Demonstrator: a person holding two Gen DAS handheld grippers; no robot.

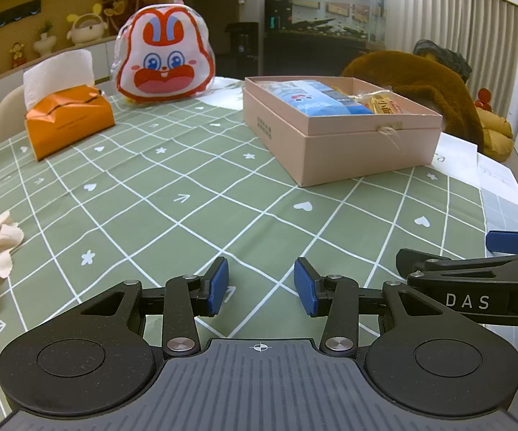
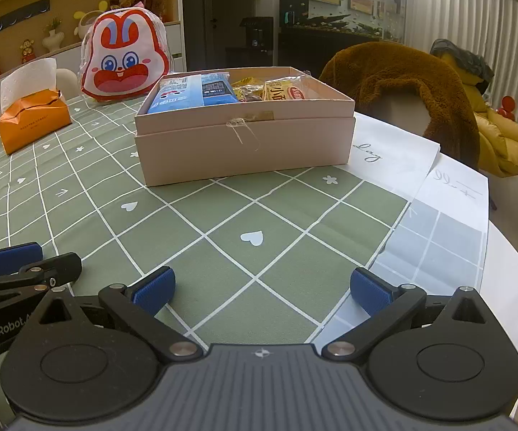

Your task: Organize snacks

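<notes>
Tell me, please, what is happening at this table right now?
Someone is tidying snacks with two handheld grippers. Both the left gripper and the right gripper hover open and empty over the green checked tablecloth. The snack packets already sit in the pink box, near a rabbit-face bag and an orange tissue pack.

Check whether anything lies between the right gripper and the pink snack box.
Nothing visible does. Only bare green tablecloth lies between the open right gripper and the pink box. The tissue pack and rabbit bag stand off to the left.
</notes>
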